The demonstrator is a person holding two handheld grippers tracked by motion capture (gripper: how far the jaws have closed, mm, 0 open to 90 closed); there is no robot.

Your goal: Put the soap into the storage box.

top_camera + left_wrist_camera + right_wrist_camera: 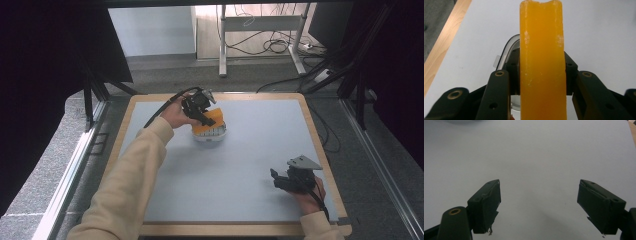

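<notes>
lowering the orange block into the white container

left tongs clamped on an orange block, pads pressing both broad sides, block standing upright between the jaws in the left gripper view. held just above a white container toward the far left of the tabletop; rim of that container visible behind and below the block. whether the block already touches the container: cannot tell from the high view. right tongs spread wide, nothing between them, resting near the right front corner of the tabletop, well apart from the work.

judged step: seating the block in the container.

notes for doing it well:
- keep block vertical; centre it over the opening before going lower, since the rim sits off to the left side of the block in the left gripper view.
- descend slowly, no sideways drift, to avoid catching an edge on the rim and tipping the light container.
- hold grip firm until the block's lower end is supported; surface looks waxy and slick, likely to slip if loosened early.
- open only enough to clear, then lift straight up.
- right tongs free to steady the container wall if it starts to slide.
</notes>
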